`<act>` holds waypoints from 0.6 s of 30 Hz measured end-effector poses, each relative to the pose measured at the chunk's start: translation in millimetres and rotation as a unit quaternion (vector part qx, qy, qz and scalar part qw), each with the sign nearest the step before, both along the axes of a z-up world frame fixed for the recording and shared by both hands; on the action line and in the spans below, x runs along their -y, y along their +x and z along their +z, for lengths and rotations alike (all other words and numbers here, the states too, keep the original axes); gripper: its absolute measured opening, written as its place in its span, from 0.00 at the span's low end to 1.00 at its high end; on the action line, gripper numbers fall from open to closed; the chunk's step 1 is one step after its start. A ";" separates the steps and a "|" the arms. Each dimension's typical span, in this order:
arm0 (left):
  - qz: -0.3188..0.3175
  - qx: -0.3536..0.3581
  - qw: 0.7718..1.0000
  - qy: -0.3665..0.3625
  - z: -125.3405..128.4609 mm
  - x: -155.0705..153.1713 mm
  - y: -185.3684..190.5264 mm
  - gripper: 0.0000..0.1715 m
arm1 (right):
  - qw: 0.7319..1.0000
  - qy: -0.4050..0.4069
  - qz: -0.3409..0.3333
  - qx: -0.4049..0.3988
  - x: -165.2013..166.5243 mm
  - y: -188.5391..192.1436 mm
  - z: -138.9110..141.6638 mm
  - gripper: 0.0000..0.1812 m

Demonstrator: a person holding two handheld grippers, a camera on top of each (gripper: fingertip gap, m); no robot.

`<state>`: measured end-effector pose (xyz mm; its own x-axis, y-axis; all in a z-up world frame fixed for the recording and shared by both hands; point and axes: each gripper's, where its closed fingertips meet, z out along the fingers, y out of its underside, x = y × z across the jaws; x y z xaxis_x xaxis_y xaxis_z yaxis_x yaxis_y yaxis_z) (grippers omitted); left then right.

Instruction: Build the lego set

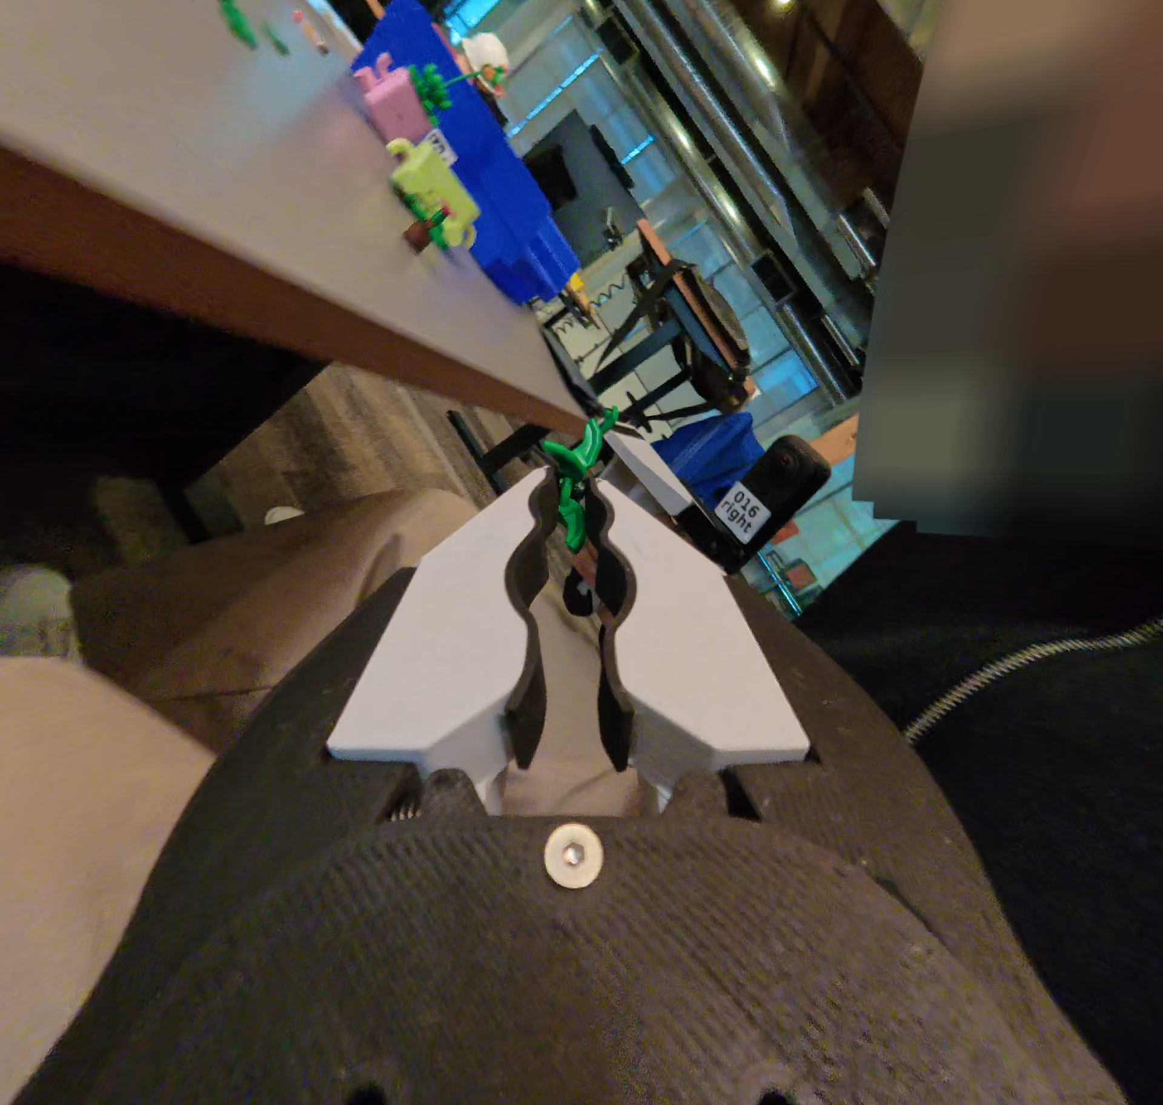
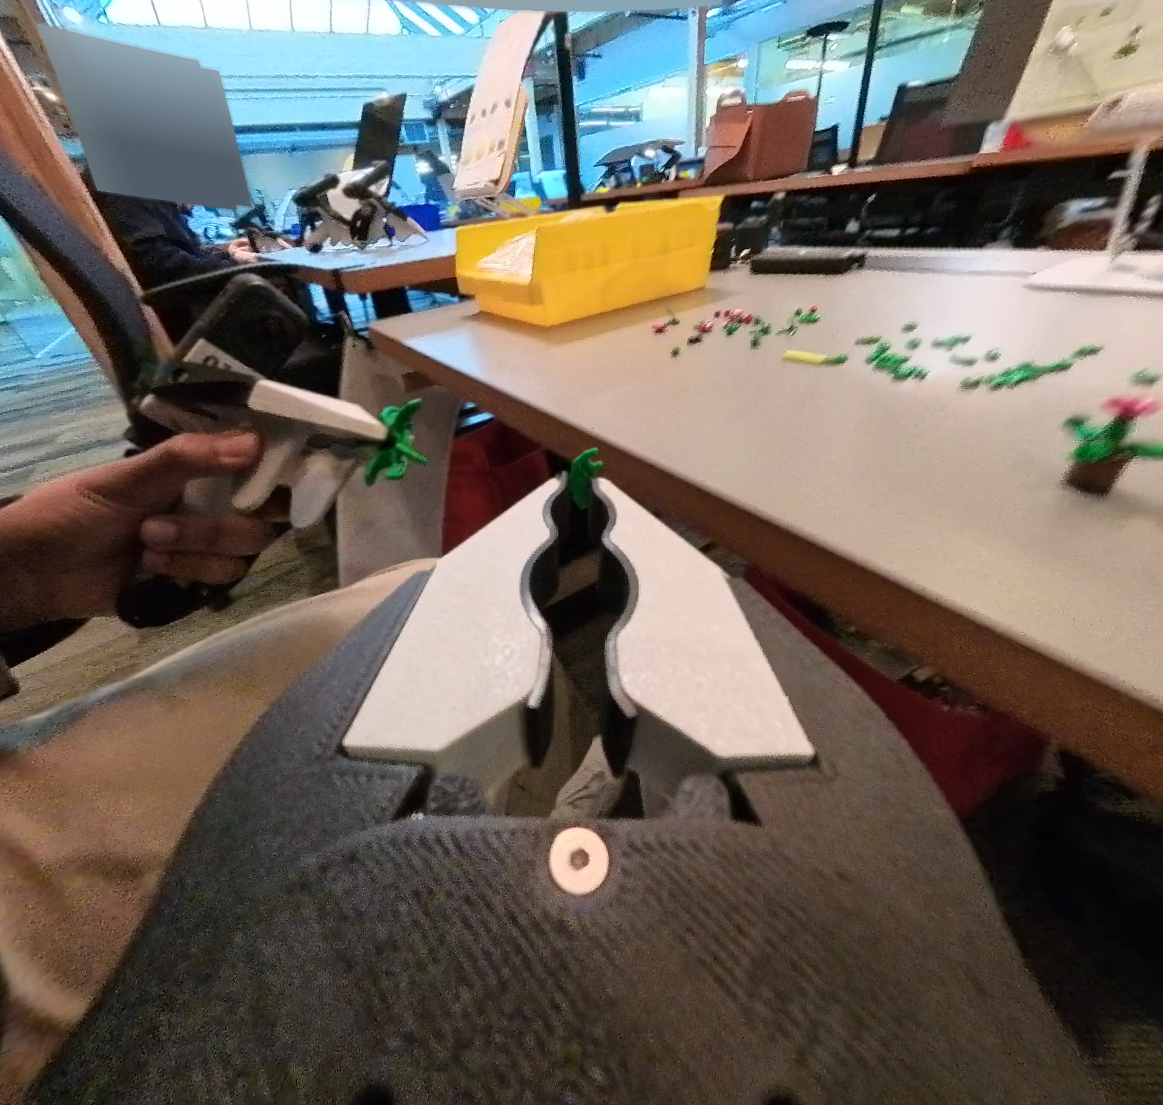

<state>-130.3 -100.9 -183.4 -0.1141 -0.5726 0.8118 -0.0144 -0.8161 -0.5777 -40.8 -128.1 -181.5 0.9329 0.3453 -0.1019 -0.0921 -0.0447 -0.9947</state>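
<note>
My left gripper (image 1: 569, 480) is shut on a green leafy lego plant stem (image 1: 574, 512) with a brown lower part, held in the air off the table's front edge. My right gripper (image 2: 579, 491) is shut on a small green leaf piece (image 2: 583, 469) that sticks out of its tips. In the right wrist view the left gripper (image 2: 376, 436), held by a hand (image 2: 126, 527), carries the leafy plant (image 2: 396, 439) to the left of my right tips, a short gap apart. In the left wrist view the right gripper (image 1: 620, 449) sits just beyond the plant's top.
The grey table (image 2: 786, 477) holds a yellow bin (image 2: 585, 257), several loose green and pink lego pieces (image 2: 893, 361) and a small potted flower (image 2: 1104, 442). The left wrist view shows a blue bin (image 1: 497, 156), a pink piece (image 1: 393, 100) and a lime piece (image 1: 434, 194). A person's lap lies below both grippers. The tips of one gripper are about 10 cm away from the tips of the other.
</note>
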 end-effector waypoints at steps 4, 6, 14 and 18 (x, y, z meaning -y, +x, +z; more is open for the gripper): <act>-0.062 -0.052 0.995 0.053 32.0 -19.4 47.8 0.03 | 0.999 0.028 -0.014 0.034 -6.6 15.6 55.0 0.02; -0.097 -0.083 0.989 0.073 33.6 -28.1 68.5 0.03 | 0.995 0.048 -0.024 0.079 -9.3 22.7 77.8 0.02; -0.154 -0.155 0.973 0.075 12.6 -67.6 127.7 0.04 | 0.990 0.078 -0.063 0.096 -20.5 47.6 85.7 0.02; -0.151 -0.185 0.970 0.053 -7.4 -83.9 135.9 0.04 | 0.990 0.069 -0.071 0.104 -19.4 47.0 67.5 0.02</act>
<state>5.6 -17.1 -190.8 -0.0011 -0.6403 0.7681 -0.4652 -0.6796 -0.5672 6.2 -108.7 -114.0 0.9692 0.2059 0.1354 0.1188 0.0907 -0.9888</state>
